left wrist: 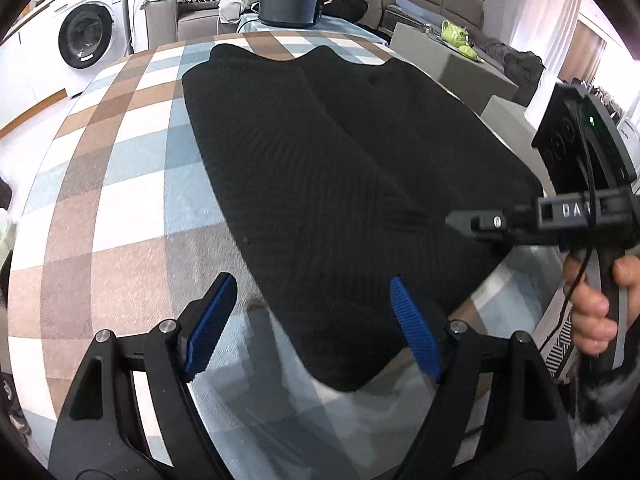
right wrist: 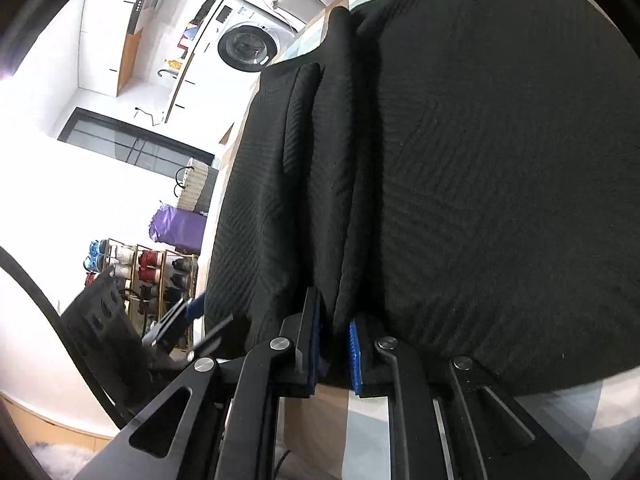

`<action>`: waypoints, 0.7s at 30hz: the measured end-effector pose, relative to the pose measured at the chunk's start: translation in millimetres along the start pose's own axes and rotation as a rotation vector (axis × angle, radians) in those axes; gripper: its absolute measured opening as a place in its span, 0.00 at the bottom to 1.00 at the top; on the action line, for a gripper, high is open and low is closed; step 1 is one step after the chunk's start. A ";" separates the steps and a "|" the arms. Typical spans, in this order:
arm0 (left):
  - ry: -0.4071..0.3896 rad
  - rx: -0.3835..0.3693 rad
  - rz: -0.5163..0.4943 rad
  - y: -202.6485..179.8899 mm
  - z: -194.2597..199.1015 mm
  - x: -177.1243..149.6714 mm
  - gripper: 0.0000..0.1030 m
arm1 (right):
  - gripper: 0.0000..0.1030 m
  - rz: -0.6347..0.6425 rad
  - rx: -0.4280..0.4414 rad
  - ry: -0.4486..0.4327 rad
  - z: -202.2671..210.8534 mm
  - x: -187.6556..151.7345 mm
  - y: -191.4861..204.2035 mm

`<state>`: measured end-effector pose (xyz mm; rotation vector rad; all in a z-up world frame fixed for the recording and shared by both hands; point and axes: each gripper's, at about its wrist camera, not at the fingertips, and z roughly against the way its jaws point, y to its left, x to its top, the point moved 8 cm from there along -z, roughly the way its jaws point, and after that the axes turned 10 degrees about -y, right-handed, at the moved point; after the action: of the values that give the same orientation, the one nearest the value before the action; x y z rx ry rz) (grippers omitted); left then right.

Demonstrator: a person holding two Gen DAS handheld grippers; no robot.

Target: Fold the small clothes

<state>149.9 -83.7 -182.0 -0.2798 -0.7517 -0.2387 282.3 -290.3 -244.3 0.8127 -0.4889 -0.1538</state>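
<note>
A black ribbed garment (left wrist: pixel 340 160) lies spread flat on the checked tablecloth (left wrist: pixel 120 200). My left gripper (left wrist: pixel 312 282) hovers open over the garment's near corner. One blue pad (left wrist: pixel 212 320) is above bare cloth and the other is above the fabric; nothing is gripped. My right gripper (left wrist: pixel 476 222) reaches in from the right, with a hand around its handle. In the right wrist view the right gripper (right wrist: pixel 334 320) is shut on a raised fold at the edge of the black garment (right wrist: pixel 480 160). The left gripper (right wrist: pixel 188 316) shows at lower left there.
A dark round pot (left wrist: pixel 290 2) stands past the table's far end, in front of a grey sofa. A washing machine (left wrist: pixel 86 36) is at far left. A grey box (left wrist: pixel 460 64) with green shoes (left wrist: pixel 456 34) sits at right. A shoe rack (right wrist: pixel 140 276) stands by the wall.
</note>
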 end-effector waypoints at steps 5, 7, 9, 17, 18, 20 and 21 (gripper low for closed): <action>-0.026 -0.013 0.029 6.3 9.5 1.9 0.75 | 0.07 0.112 0.082 -0.096 16.5 11.4 29.9; -0.043 -0.019 0.044 8.7 13.7 5.4 0.75 | 0.07 0.156 0.076 -0.134 26.4 15.7 37.9; -0.054 -0.012 0.053 12.4 15.5 8.8 0.75 | 0.07 0.171 0.030 -0.128 25.6 16.2 33.1; -0.084 0.009 0.120 31.1 21.6 12.5 0.75 | 0.10 0.111 -0.093 -0.077 19.3 15.7 -3.7; -0.089 0.009 0.134 34.0 23.2 12.8 0.75 | 0.11 0.115 -0.092 -0.089 23.0 18.2 -3.9; -0.097 0.008 0.161 39.9 25.6 13.5 0.75 | 0.15 0.118 -0.070 -0.110 23.5 24.1 2.7; -0.100 0.009 0.171 43.2 25.7 14.4 0.75 | 0.18 0.117 -0.060 -0.116 22.9 25.2 6.7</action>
<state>157.2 -36.3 -161.2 -0.3470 -0.8228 -0.0597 293.2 -308.7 -217.1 0.7167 -0.6370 -0.1071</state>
